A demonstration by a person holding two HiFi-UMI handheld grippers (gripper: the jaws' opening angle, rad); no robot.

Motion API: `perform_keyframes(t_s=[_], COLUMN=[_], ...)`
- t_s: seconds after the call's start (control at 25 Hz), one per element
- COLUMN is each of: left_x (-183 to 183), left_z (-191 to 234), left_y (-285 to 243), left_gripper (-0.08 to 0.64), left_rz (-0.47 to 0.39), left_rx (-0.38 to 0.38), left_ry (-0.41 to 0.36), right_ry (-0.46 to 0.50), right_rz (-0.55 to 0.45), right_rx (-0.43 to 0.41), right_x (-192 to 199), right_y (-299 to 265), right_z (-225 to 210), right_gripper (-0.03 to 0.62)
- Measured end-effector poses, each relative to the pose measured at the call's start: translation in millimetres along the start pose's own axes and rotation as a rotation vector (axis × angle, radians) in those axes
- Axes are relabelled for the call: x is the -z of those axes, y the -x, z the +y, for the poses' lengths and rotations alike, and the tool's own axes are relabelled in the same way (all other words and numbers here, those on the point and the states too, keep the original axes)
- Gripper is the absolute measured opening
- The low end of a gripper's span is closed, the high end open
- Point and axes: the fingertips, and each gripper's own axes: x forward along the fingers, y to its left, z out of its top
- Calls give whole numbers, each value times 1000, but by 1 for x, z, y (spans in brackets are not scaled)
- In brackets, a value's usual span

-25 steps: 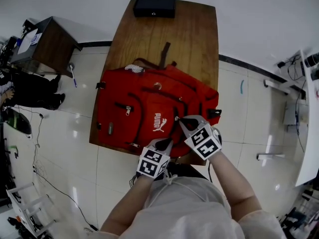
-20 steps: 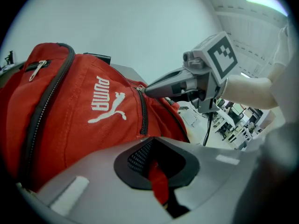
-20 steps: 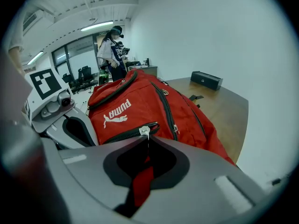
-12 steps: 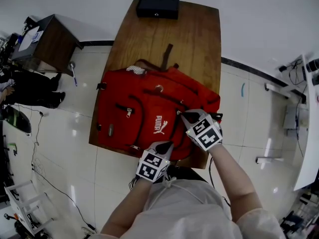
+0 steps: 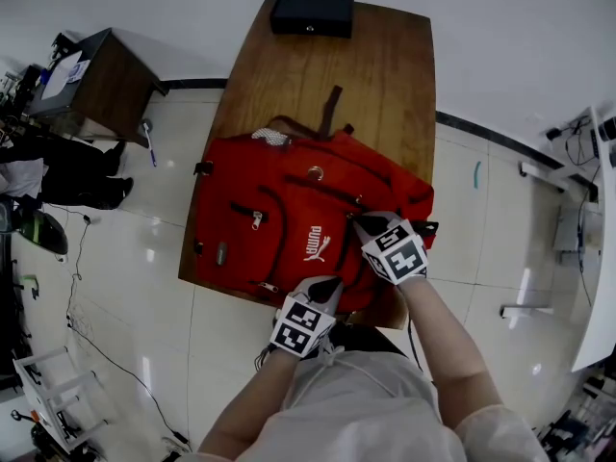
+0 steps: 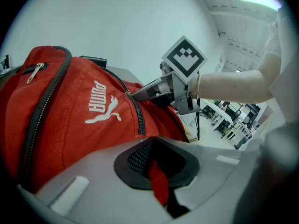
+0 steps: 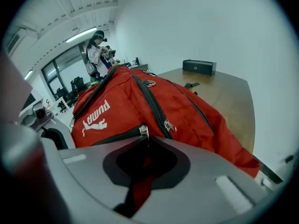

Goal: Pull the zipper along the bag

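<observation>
From above, the head view shows the red bag (image 5: pixel 279 210) covering the lower half of the wooden desk (image 5: pixel 327 75), with a black box (image 5: pixel 311 13) at the desk's top edge. The left tool (image 5: pixel 324 285) is at the bag's lower edge and the right tool (image 5: pixel 358 221) at its right side, but this view does not show how the jaws stand. The left gripper view does: that tool's jaws are closed on a fold of the bag's red fabric. Just above them are the white logo (image 6: pixel 100 108) and a dark zipper track (image 6: pixel 137 113). At the upper right of that frame the right tool's marker cube (image 6: pixel 184 58) and the person's forearm (image 6: pixel 233 85) come in. Only the right gripper view shows the silver zipper pull (image 7: pixel 144 131), which hangs straight down into the notch at that tool's tips. The jaws there stand almost together and have just been opening a little, with the pull caught between them and a strip of red behind it. This view also shows a person (image 7: pixel 97 55) standing at the upper left. Compared with a second ago, the right tool sits slightly higher against the bag's right side, while the left tool keeps its place at the lower edge.
</observation>
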Motion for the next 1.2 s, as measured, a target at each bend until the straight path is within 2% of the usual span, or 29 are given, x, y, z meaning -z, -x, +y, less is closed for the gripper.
perform_keyframes(t_s=[0.2, 0.32, 0.48, 0.6, 0.68, 0.8, 0.88, 0.96, 1.04, 1.2], left_x=[2, 3, -12, -34, -49, -69, -81, -87, -81, -42], left_z=[1, 0, -1, 0, -1, -3, -7, -12, -14, -10], left_y=[1, 2, 13, 37, 60, 105, 140, 172, 199, 248], left_gripper=[6, 6, 6, 6, 6, 6, 6, 6, 6, 6], left_rz=[-1, -9, -67, -151, -203, -283, -345, -406, -442, -446], left_rx=[26, 45, 88, 94, 86, 58, 46, 60, 79, 85], left_ry=[-26, -3, 62, 57, 24, -90, -164, -201, -214, -238], right_ry=[18, 25, 65, 88, 126, 152, 127, 66, 29, 28], right_rz=[-36, -97, -333, -467, -510, -543, -567, -583, -592, -621], right_rx=[27, 35, 75, 123, 153, 194, 224, 251, 276, 306], right_x=[-1, -4, -37, -55, -59, -61, -58, -50, -44, -32], right_y=[14, 33, 89, 128, 146, 165, 175, 182, 188, 193], right_z=[2, 8, 27, 44, 61, 94, 115, 135, 159, 223], right_gripper=[32, 49, 6, 6, 6, 6, 6, 6, 6, 6])
